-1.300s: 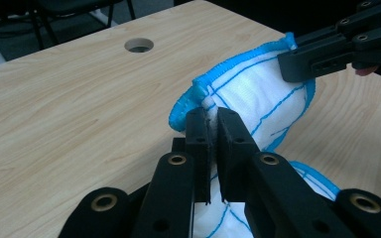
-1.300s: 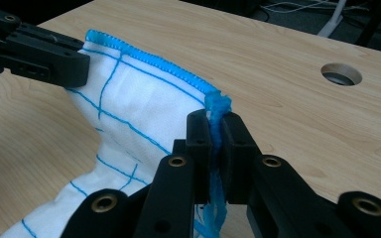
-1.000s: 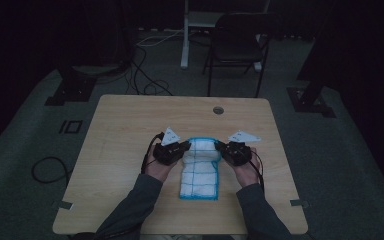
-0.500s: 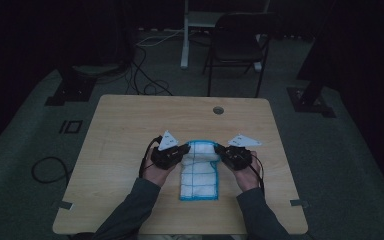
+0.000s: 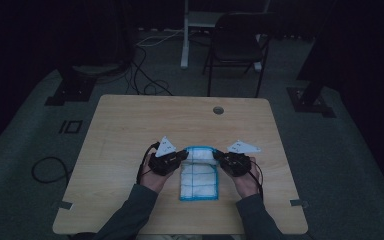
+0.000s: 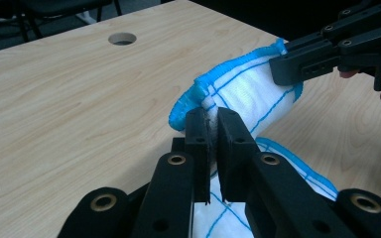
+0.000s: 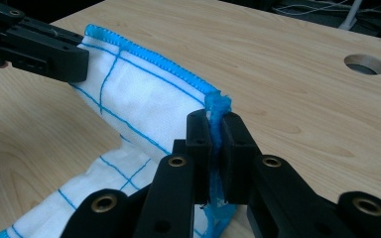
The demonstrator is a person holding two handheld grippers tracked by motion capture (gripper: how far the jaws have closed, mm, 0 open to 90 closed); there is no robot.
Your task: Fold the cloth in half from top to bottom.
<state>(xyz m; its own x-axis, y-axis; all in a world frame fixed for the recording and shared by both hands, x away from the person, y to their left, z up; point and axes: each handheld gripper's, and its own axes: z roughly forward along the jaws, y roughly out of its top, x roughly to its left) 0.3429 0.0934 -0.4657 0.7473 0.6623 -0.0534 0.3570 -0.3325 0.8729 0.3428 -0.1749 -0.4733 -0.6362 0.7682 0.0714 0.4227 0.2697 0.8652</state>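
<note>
On the near half of the wooden tabletop [image 5: 130,130] lies one cloth [image 5: 199,181], white with thin blue grid lines and a bright blue stitched hem; its near part rests flat on the wood, while its far edge is lifted and curled back over itself. Two hand-held grippers work on that cloth, one at each far corner. At the cloth's left corner, the left hand-held gripper [image 5: 183,155] has its two black jaws pressed together on the hem, the fabric bunched between the pads, as the left gripper view shows [image 6: 211,130]. At the cloth's right corner, the right hand-held gripper [image 5: 217,158] is clamped the same way, with a fold of blue hem pinched upright between its jaws [image 7: 216,135]. Each carries one grey three-cornered plate on top and one trailing cable. Two forearms in dark sleeves come in from the near edge on either side of the cloth, the hands wrapped around the gripper bodies and angled inward, so the jaws point toward each other across the raised edge. Beyond the cloth, one round hole [image 5: 218,110] sits near the far edge of the tabletop, and one dark chair [image 5: 235,47] stands on the floor behind it.
</note>
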